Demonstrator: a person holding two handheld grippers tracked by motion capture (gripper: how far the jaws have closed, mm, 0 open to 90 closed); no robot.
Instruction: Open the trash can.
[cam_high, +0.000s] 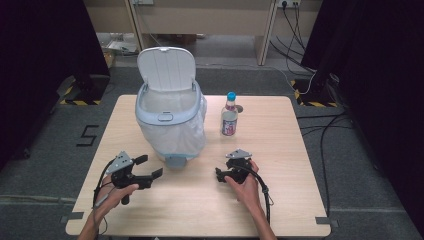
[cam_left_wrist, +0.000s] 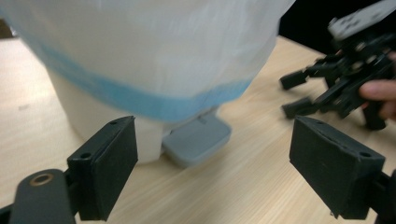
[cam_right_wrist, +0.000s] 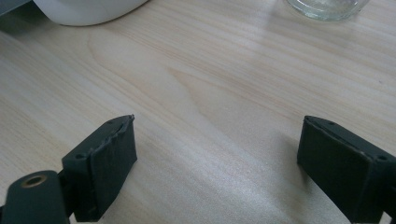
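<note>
High view: bottle (cam_high: 229, 116) upright, cap up

A light wooden table (cam_high: 280, 150) is shown carrying a lidded white pedal bin (cam_high: 170, 120) and, just beside it, an upright blue-capped bottle (cam_high: 229, 116).
</note>
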